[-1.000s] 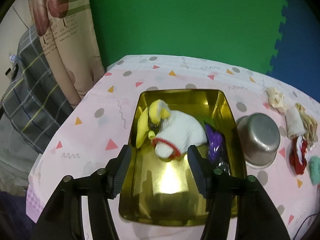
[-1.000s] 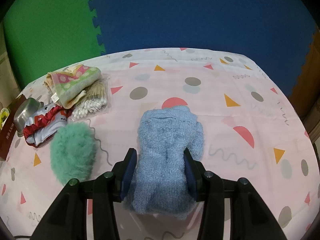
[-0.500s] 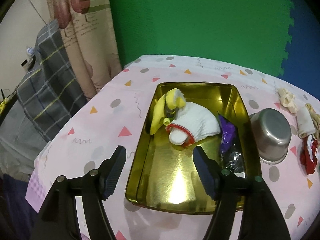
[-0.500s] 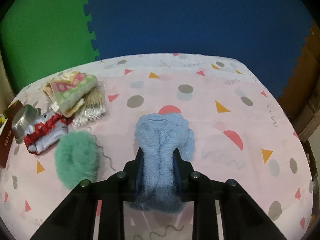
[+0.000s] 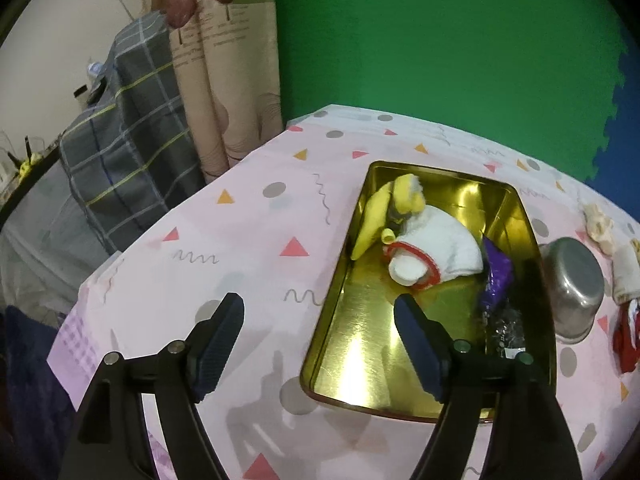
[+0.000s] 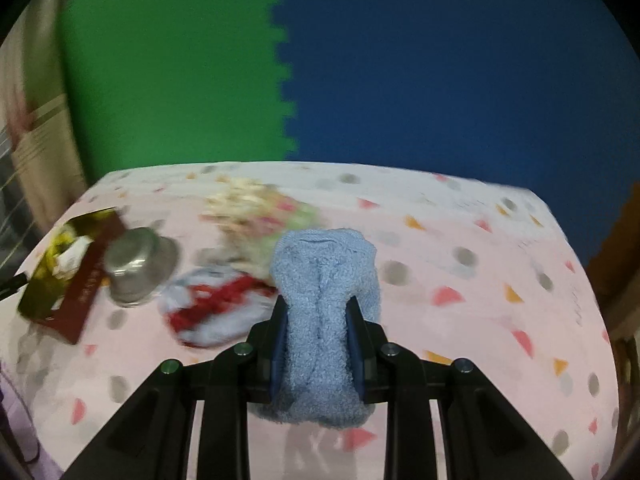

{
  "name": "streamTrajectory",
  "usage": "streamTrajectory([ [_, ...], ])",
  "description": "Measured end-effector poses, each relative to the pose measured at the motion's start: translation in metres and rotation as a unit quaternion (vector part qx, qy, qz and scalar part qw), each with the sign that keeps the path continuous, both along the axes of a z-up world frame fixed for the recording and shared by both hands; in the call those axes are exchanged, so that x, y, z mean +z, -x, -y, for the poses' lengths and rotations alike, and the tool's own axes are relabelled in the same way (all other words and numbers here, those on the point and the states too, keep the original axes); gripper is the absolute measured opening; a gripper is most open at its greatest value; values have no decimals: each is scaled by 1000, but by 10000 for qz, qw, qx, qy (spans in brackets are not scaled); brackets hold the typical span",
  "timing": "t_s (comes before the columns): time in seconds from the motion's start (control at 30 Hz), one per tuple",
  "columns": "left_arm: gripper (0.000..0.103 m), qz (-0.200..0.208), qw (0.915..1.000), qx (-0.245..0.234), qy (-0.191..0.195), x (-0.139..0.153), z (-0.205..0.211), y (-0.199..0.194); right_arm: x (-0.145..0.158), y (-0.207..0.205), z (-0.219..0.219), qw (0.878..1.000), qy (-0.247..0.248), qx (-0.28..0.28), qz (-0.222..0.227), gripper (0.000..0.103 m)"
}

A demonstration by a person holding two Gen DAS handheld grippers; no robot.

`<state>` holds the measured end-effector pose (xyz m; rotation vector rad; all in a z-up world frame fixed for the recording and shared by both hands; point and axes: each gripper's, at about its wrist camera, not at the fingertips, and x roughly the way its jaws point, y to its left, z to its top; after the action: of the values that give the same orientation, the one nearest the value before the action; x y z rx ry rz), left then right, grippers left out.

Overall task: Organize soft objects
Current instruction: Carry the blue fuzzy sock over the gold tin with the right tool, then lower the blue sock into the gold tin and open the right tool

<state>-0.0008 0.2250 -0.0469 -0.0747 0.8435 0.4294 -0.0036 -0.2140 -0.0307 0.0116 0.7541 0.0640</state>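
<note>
My right gripper (image 6: 318,322) is shut on a fluffy light-blue cloth (image 6: 325,276) and holds it above the table. A gold tray (image 5: 340,288) lies on the pink tablecloth; it holds a white sock with a red cuff (image 5: 436,248), a yellow soft toy (image 5: 390,210) and a purple item (image 5: 498,276). My left gripper (image 5: 320,330) is open and empty, raised over the tray's near left corner. The tray (image 6: 44,284) also shows blurred at the left of the right wrist view.
A steel bowl (image 5: 574,284) lies upside down right of the tray, seen also in the right wrist view (image 6: 138,260). A red-and-white cloth (image 6: 216,306) and a pile of patterned cloths (image 6: 256,208) lie behind it. A curtain (image 5: 216,80) and plaid fabric (image 5: 128,140) stand beyond the table's left edge.
My right gripper closed on the blue cloth, lifted it and swung left toward the tray. My left gripper pulled back and left from over the tray, staying open.
</note>
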Motion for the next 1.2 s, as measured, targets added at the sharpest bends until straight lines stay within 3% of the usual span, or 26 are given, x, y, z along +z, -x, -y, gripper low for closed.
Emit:
streamTrajectory([
  [0.27,76,-58,9995,301,82,0,-20,3,13,-15,-107,9935,-106,1132,4,26],
  [0.6,77,-57,9976,669,146,3,-45,8,4,-19,-224,9712,-204,2363,-245,26],
  [0.93,78,-68,9956,898,239,3,-61,10,-11,-29,-292,9555,32,2924,-402,26],
  [1.2,78,-57,9950,963,274,2,-68,11,-24,-45,-325,9515,201,3019,-553,26],
])
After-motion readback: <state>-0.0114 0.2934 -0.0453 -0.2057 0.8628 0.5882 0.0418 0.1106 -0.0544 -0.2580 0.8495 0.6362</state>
